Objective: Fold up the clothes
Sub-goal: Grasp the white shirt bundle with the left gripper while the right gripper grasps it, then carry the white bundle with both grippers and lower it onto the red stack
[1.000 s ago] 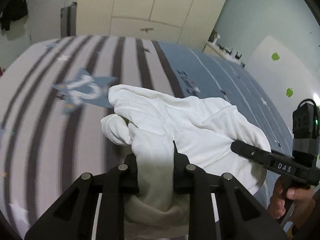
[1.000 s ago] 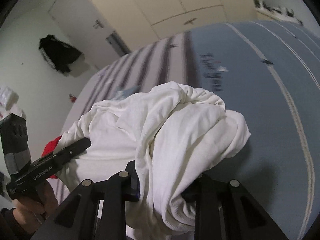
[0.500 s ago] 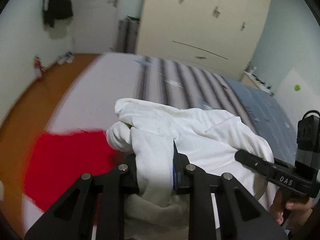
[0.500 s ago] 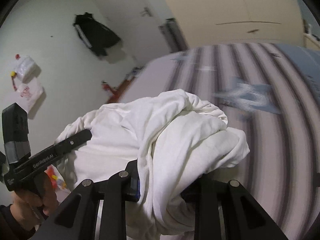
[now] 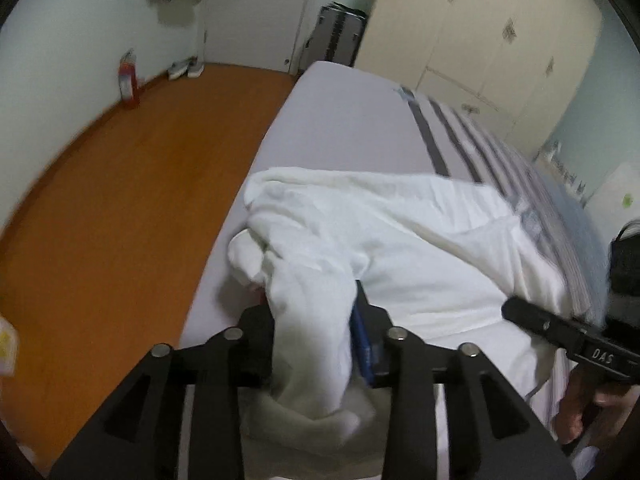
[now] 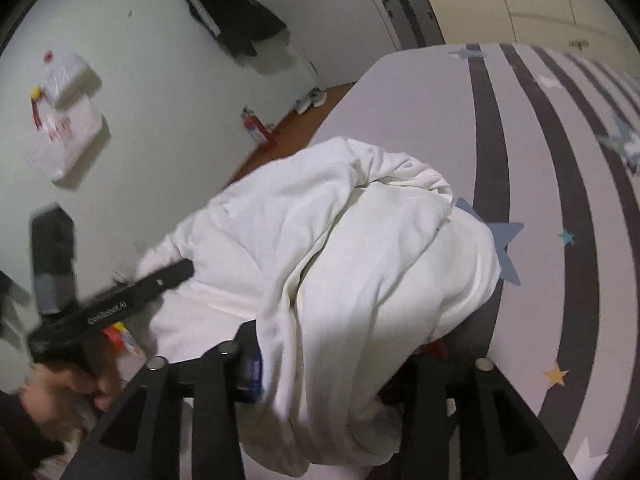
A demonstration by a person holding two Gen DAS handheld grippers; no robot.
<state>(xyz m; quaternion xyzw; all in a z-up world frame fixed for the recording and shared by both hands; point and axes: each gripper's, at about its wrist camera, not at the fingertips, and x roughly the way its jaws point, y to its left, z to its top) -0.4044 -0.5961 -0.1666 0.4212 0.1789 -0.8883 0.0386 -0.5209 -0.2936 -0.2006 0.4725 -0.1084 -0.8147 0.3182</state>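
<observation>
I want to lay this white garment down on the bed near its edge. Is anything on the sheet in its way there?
Mostly no: the pale bed sheet beyond the bunched white garment looks bare up to the dark stripes. A bit of something red shows under the garment's near edge; what it is cannot be told.

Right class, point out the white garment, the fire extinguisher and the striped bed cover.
white garment (image 5: pixel 400 248), left wrist view, its bunched middle.
fire extinguisher (image 5: pixel 127 82), left wrist view, its red body.
striped bed cover (image 6: pixel 532 152), right wrist view, a pale band.
</observation>
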